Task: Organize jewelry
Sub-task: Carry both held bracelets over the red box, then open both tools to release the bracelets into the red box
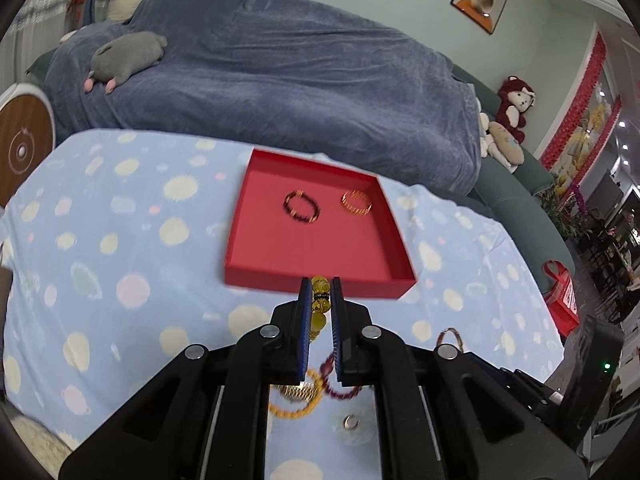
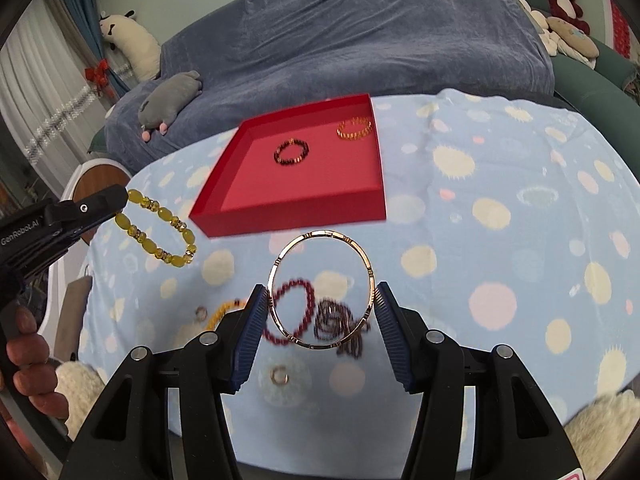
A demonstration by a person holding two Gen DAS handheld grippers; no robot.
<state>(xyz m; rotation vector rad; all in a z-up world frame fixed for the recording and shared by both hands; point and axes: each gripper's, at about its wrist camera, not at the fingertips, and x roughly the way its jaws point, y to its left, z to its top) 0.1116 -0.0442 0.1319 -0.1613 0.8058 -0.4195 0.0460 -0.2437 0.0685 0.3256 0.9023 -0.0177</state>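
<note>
A red tray (image 2: 224, 210) with low upright walls sat on a pale blue cloth (image 2: 500, 216) printed with cream and pink blobs, and behind it lay a sofa under a blue-grey throw (image 1: 320, 80) with a grey plush animal (image 1: 128, 58) resting on it. Two pieces already lay apart on the tray floor: a dark beaded bracelet (image 2: 292, 152) and an orange-gold linked bracelet (image 2: 354, 129). Nearer the cameras, loose on the cloth, were a dark red bead bracelet (image 2: 305, 298), a blurred tangle of dark beads (image 2: 336, 320), an amber bead strand (image 2: 220, 312) and a small metal ring (image 2: 279, 375). Nothing stood between either gripper and the tray.

The left gripper (image 1: 320, 292) pointed downward toward the tray's near wall, its blue ribbed pads drawn narrow and pinched on a yellow beaded bracelet (image 2: 160, 232). In the right wrist view that bracelet hung from its tip as a loop of oval translucent beads spaced with small faceted ones, clear of the cloth and left of the tray. A hand (image 2: 28, 364) gripped its handle at the frame edge.

The right gripper (image 2: 322, 300) was angled down at the loose pile, its jaws about half spread and clamped on a thin rose-gold bangle (image 2: 322, 236), a rigid hoop with fine marks along the rim, held by its sides above the cloth, short of the tray.
</note>
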